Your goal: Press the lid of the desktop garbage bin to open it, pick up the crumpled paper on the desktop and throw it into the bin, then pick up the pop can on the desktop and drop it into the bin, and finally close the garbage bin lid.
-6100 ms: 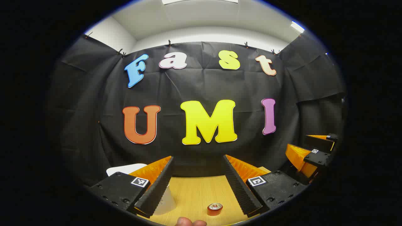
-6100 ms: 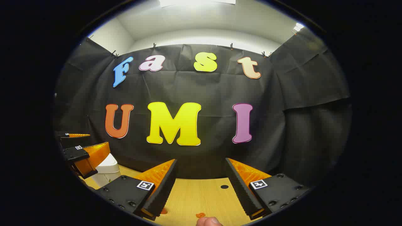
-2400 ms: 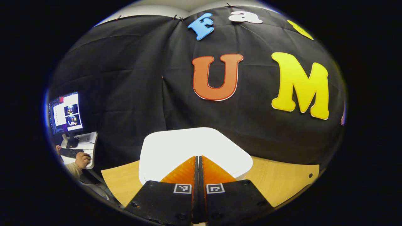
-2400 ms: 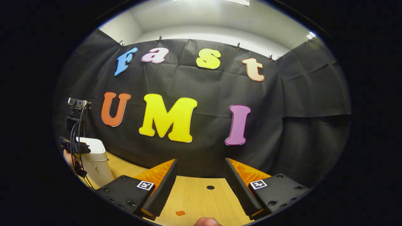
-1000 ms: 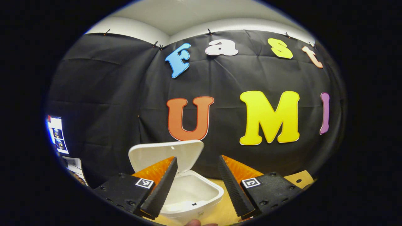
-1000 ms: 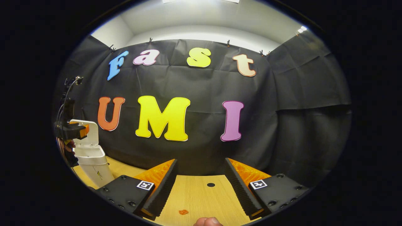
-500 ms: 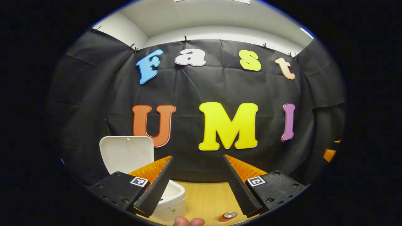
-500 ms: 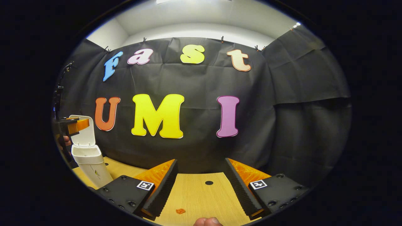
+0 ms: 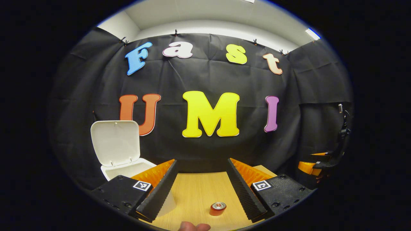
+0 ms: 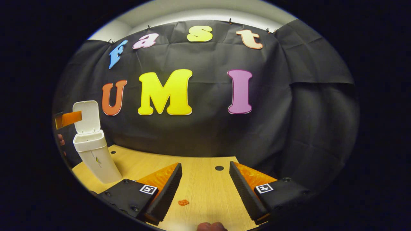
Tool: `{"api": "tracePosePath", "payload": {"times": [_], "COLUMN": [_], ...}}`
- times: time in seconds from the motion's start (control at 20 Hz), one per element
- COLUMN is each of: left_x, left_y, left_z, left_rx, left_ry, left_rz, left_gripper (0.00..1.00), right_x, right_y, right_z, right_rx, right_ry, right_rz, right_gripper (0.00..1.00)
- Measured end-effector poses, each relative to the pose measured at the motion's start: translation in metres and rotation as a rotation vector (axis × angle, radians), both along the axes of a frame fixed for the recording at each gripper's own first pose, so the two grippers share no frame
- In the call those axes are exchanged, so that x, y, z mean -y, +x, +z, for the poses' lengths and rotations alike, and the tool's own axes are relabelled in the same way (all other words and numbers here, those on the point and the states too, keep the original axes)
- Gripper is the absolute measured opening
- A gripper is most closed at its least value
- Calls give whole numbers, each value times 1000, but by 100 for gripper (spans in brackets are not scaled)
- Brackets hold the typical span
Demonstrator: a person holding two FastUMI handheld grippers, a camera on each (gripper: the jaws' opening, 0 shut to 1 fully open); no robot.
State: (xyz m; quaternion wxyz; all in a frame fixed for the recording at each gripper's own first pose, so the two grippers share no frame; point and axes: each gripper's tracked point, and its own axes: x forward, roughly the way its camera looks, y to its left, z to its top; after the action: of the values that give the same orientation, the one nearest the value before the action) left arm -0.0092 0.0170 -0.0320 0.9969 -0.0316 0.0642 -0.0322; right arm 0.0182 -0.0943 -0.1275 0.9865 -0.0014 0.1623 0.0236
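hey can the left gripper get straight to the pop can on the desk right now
Probably yes. In the left gripper view the left gripper is open and empty, and the pop can stands upright on bare desk just ahead between its fingers. The bin, lid up, sits off to the side.

The bin (image 9: 119, 150) is white all over, lid (image 9: 115, 142) and body alike; in the right gripper view a small greenish mark shows on the bin's pale side. The can (image 9: 218, 208) is red-orange with a silver top. The counter (image 10: 202, 189) is light yellowish wood with fine straight grain and one small dark round hole (image 10: 219, 168). A little orange scrap (image 10: 183, 202) lies on it. The wall (image 10: 289, 106) behind is black cloth, creased.
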Motion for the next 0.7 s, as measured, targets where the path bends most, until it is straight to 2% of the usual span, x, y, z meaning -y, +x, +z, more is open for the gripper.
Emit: {"api": "tracePosePath", "payload": {"times": [0.15,0.3,0.7], "left_x": [8,14,0], "left_y": [-12,-22,-41], "left_z": [-15,-27,-46], "left_rx": [-55,-101,-186], "left_ry": [-25,-88,-34], "left_rz": [2,4,55], "left_gripper": [99,98,99], "right_x": [-12,-27,-49], "right_y": [-3,-4,1], "right_z": [-41,-79,-177], "right_rx": [-90,-164,-352], "right_ry": [10,3,-1], "right_rz": [55,127,227], "right_gripper": [95,95,95]}}
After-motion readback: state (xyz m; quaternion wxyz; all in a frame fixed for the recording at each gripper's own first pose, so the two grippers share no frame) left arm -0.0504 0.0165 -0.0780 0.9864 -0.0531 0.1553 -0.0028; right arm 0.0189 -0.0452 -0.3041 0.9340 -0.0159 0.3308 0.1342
